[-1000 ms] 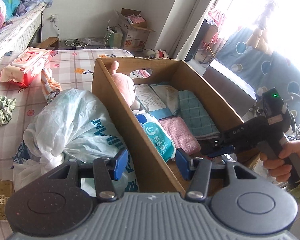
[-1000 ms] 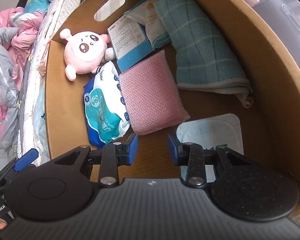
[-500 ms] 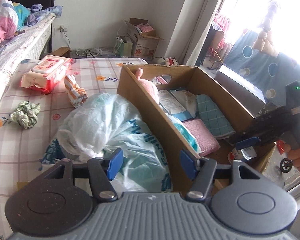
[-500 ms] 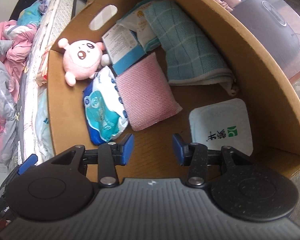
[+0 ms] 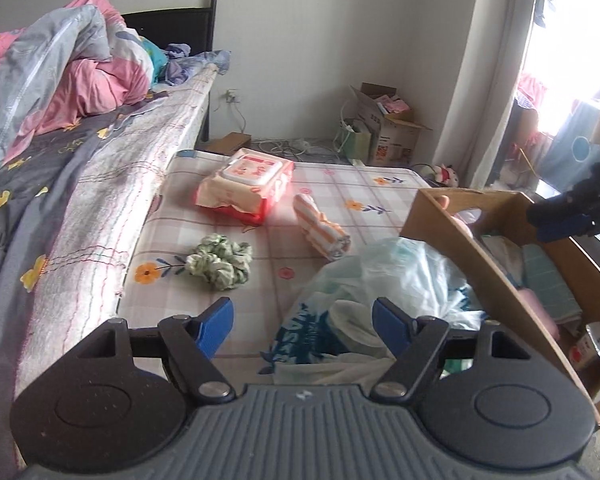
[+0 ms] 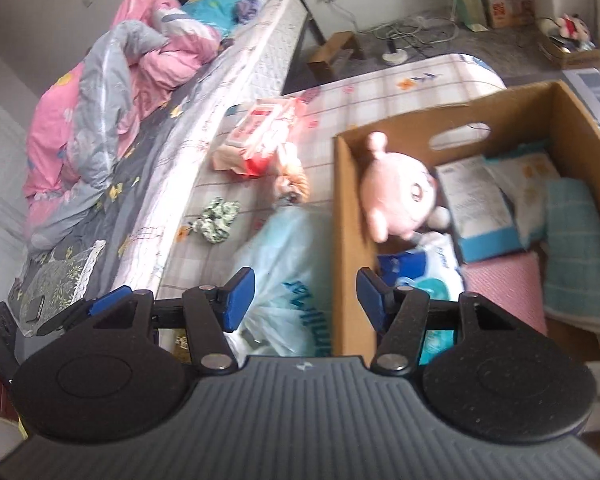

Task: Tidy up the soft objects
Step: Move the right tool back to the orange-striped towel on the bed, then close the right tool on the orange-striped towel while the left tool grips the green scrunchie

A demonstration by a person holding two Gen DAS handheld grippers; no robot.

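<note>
A cardboard box [image 6: 344,216] stands on a checked mattress [image 5: 364,188]; it holds a pink plush [image 6: 396,196], a pink cloth [image 6: 504,288], a teal towel [image 6: 576,240] and tissue packs. On the mattress lie a green scrunchie [image 5: 220,262], a rolled striped cloth [image 5: 320,228], a red wipes pack [image 5: 248,184] and a pale plastic bag [image 5: 384,280]. My left gripper [image 5: 303,322] is open and empty above the bag. My right gripper [image 6: 306,294] is open and empty over the box's left wall; it also shows in the left wrist view [image 5: 572,212].
A bed with a grey and pink quilt [image 5: 60,92] runs along the left. A carton [image 5: 388,124] and cables sit on the floor by the far wall. A curtain and bright window are at the right.
Both grippers pulled back and swung left. The right one left the box interior and opened wider. The left view now faces the mattress items instead of the box.
</note>
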